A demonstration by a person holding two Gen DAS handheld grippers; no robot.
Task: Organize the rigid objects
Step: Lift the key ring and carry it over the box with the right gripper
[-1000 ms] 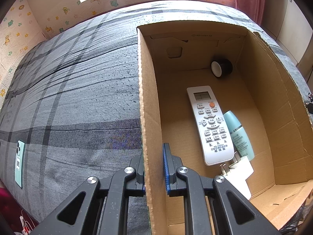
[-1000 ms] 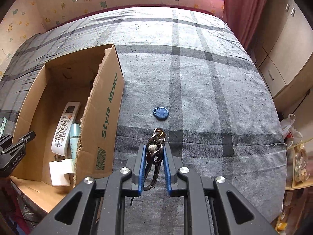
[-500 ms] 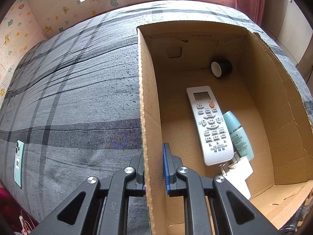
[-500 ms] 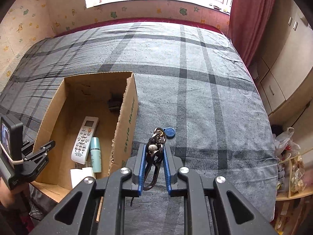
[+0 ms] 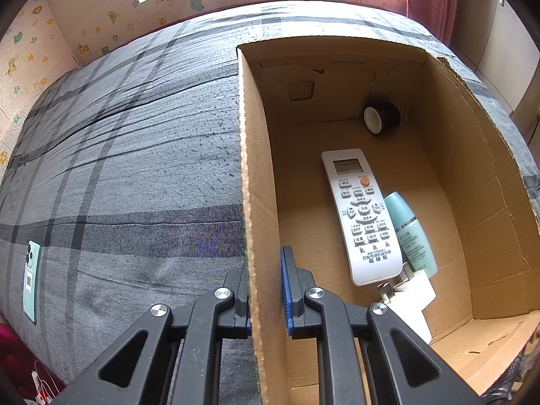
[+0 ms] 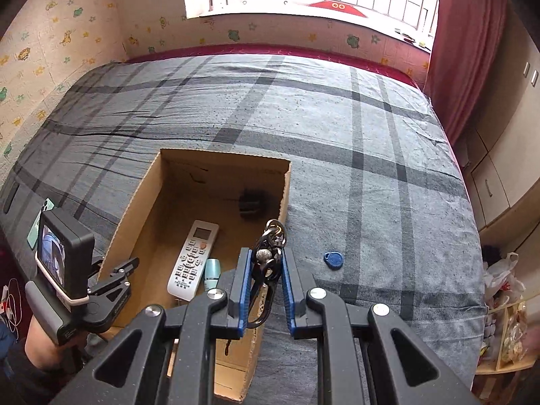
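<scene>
Right gripper [image 6: 265, 281] clamped on a keyring [image 6: 268, 263]: black carabiner, silver rings, small beaded ball, hanging over the cardboard box [image 6: 141, 202] wall. Left gripper [image 5: 265, 292] pinched on that box's side wall. Inside: white remote [image 5: 362, 216], teal bottle [image 5: 411, 236], white plug [image 5: 413, 298], tape roll [image 5: 381, 118]. Blue key fob [image 6: 333, 259] on the plaid bedcover [image 6: 337, 141].

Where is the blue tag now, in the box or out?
Out. The blue tag lies on the blanket, to the right of the box.
</scene>
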